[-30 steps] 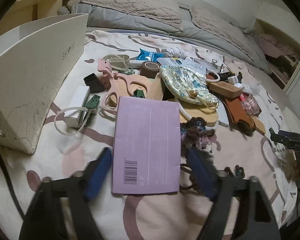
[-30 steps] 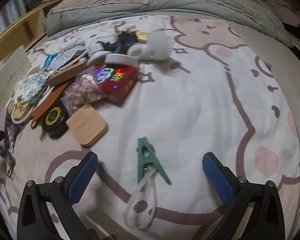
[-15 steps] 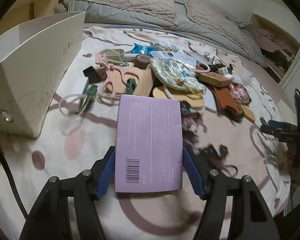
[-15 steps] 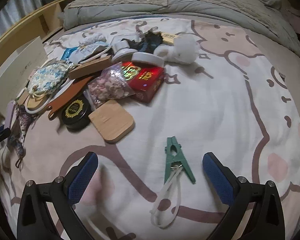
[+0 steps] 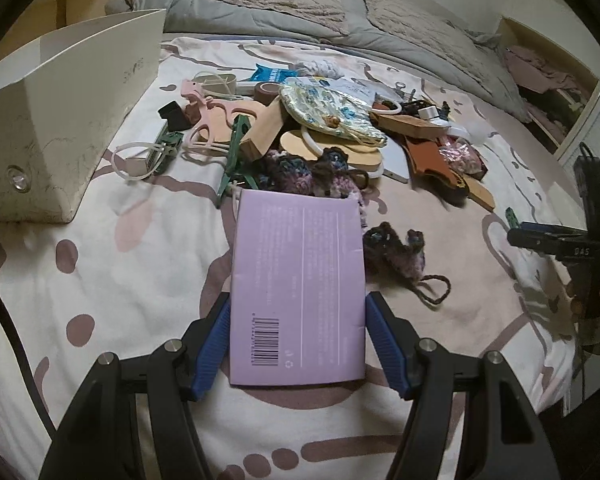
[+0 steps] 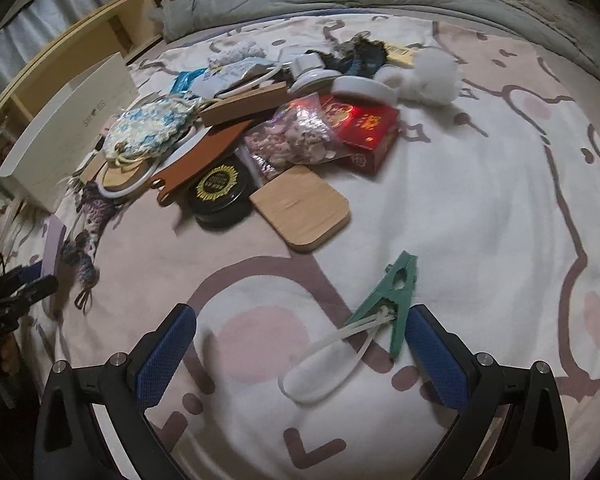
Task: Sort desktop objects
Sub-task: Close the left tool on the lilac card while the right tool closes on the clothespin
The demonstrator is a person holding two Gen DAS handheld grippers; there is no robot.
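My left gripper (image 5: 298,300) is shut on a flat purple box (image 5: 296,264), its blue pads pressing the box's two long sides near the barcode end. The box lies just in front of a heap of small objects (image 5: 320,128) on the patterned bedspread. A dark knitted piece (image 5: 396,252) lies beside its right edge. My right gripper (image 6: 300,316) hangs open over the bedspread. A green clothespin (image 6: 392,296) with a white loop (image 6: 328,356) lies just inside its right finger, untouched. In the right wrist view the purple box (image 6: 54,246) shows at the far left.
A white shoebox (image 5: 60,112) stands open at the left of the heap. A wooden board (image 6: 300,208), a black round tin (image 6: 218,192) and a red packet (image 6: 360,124) lie at the heap's near edge. Grey bedding (image 5: 300,4) is bunched behind.
The purple box has come back out of the heap with my left gripper, uncovering the knitted piece. The right wrist view has swung, and the clothespin now lies by the right finger.
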